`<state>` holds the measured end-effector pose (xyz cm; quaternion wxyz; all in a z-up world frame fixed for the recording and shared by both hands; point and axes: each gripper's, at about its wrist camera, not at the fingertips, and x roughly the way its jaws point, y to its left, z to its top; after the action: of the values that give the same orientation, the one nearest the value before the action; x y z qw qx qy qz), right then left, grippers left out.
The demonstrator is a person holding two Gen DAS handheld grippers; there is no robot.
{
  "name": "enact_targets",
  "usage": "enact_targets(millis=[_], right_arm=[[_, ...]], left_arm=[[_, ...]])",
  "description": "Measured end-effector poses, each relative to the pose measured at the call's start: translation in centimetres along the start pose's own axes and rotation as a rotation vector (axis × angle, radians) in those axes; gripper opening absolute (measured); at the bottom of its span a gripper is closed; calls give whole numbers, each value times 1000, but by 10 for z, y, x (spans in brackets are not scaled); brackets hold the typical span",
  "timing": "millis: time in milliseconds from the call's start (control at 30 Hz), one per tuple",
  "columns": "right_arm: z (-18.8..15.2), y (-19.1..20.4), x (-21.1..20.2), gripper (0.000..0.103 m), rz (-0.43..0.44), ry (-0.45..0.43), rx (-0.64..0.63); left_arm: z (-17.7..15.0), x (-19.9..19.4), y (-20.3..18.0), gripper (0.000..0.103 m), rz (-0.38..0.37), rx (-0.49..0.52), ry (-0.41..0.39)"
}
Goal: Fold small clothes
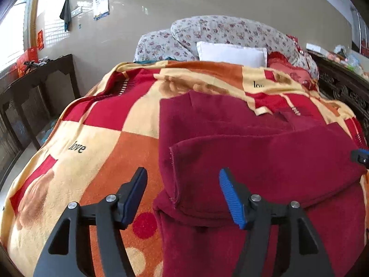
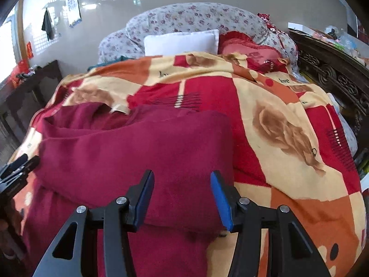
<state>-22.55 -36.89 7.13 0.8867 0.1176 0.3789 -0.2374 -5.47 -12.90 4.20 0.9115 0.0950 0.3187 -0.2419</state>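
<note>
Dark red fleece garment (image 1: 265, 152) lies folded over itself on bed's red-orange-cream patterned blanket (image 1: 96, 138). Left hand-held gripper (image 1: 183, 196) jaws apart, empty, over garment's left edge. Right hand-held gripper (image 2: 182, 198) jaws apart, above garment's right fold, gripping nothing.

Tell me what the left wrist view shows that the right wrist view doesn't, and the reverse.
Only the left wrist view shows the garment's left side, where a stitched hem edge lies folded over, and the left gripper open above it.

Only the right wrist view shows the garment's rounded right edge, the right gripper open over the fold, and the carved headboard in detail.

Both share the maroon garment folded on the patterned blanket, the white pillow and the floral quilt.
</note>
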Motion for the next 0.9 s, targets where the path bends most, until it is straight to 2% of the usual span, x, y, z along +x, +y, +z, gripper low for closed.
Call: enact_targets(millis=[200,367,433,500,567,633,767,900], right_arm=[[1,1,12,55,-7,27,-32],[-7,-1,-20,55,3,-8,-19],[-13,-3,-27,62,-29,-18,-26],[-18,-6,-17,64,-47,17,-27],[-22,-14,3,64,-21,82,13],[-26,-24,8,64,30,83,80],[-31,-23,-26,64,56,37,86],[-50,-18,-65,69,139,58,64]], left_arm=[[-7,28,3,65,-7,-20,105],[-9,21,9,66,1,-39,104],[-11,17,8,66,6,-31,105],[-12,12,7,66,0,-29,108],[-14,6,6,66,-2,-28,110],[-17,-3,6,66,-8,-23,112],[-29,-27,9,72,7,11,102],[-45,-53,18,74,14,32,104]])
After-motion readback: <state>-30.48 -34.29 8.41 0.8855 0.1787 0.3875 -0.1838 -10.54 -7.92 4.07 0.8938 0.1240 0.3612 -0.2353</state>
